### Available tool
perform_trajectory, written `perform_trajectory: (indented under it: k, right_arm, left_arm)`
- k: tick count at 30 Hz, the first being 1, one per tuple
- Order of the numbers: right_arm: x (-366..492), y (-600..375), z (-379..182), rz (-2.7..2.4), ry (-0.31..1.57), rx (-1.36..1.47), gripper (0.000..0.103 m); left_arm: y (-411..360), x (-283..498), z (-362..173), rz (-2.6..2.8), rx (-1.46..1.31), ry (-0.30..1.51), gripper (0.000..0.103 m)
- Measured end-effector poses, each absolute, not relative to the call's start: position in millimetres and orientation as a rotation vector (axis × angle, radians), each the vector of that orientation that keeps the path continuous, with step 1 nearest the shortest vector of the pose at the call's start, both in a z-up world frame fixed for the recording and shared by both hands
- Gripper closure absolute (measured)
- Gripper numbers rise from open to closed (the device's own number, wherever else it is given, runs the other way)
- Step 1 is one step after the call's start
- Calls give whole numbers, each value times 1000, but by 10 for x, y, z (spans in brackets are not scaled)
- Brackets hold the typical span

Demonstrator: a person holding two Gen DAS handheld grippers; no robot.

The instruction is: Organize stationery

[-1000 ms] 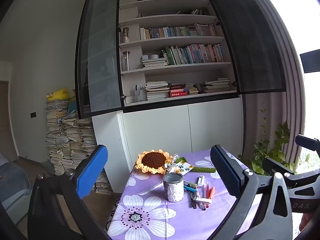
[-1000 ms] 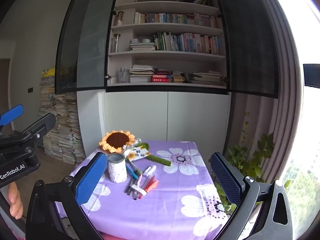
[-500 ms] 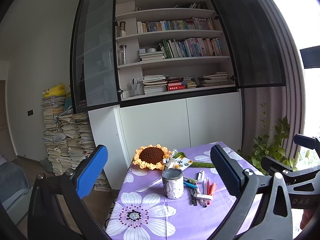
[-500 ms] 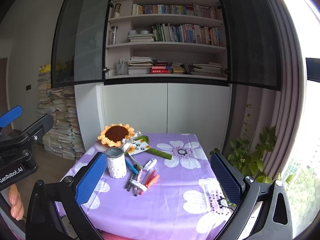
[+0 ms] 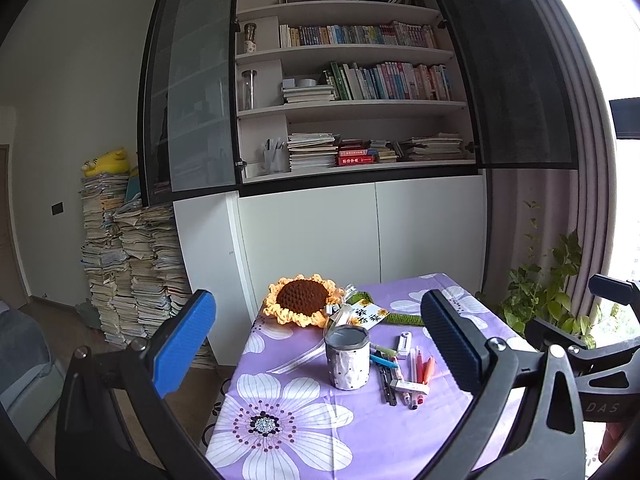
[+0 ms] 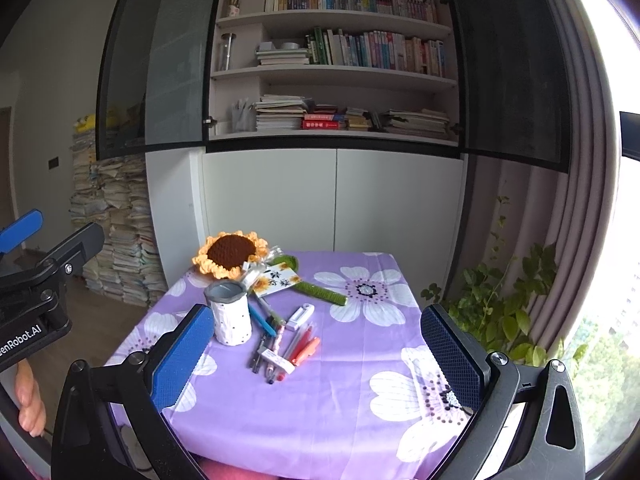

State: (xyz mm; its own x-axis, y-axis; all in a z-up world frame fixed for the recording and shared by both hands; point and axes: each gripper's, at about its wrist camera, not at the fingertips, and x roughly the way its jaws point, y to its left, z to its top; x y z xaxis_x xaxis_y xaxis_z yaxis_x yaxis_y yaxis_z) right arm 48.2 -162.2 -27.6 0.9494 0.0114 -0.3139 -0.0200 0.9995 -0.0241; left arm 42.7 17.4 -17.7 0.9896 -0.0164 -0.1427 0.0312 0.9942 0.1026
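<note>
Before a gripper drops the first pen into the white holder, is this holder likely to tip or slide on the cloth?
The white holder is taller than wide and looks empty, so it is probably light and could tip if pushed near its rim. It stands on the purple tablecloth, which may shift under it. Its side looks wrinkled, perhaps soft.

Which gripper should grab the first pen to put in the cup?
Probably the right gripper. The pens lie on the right side of the cup, so it reaches them without crossing over. The left gripper sits nearer the cup. Both are open.
</note>
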Motion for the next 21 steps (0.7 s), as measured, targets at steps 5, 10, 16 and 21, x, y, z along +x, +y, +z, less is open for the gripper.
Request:
perform_trajectory:
  k: [5,10,16,21]
  right_arm:
    - [536,-1594,-298,19,331,-33,0]
    - [608,-1568,-329,22,346,-35,0]
    - [692,-1561,-375,15,367,-41,0]
    - [790,-1550,-433,11,395,-46,0]
  left_arm:
    - [200,490,-187,-21,102,150,1]
    - [207,563,-220,-26,100,159,1]
    - [219,667,-279,-35,95,181,1]
    - [230,777,-341,-35,101,203,1]
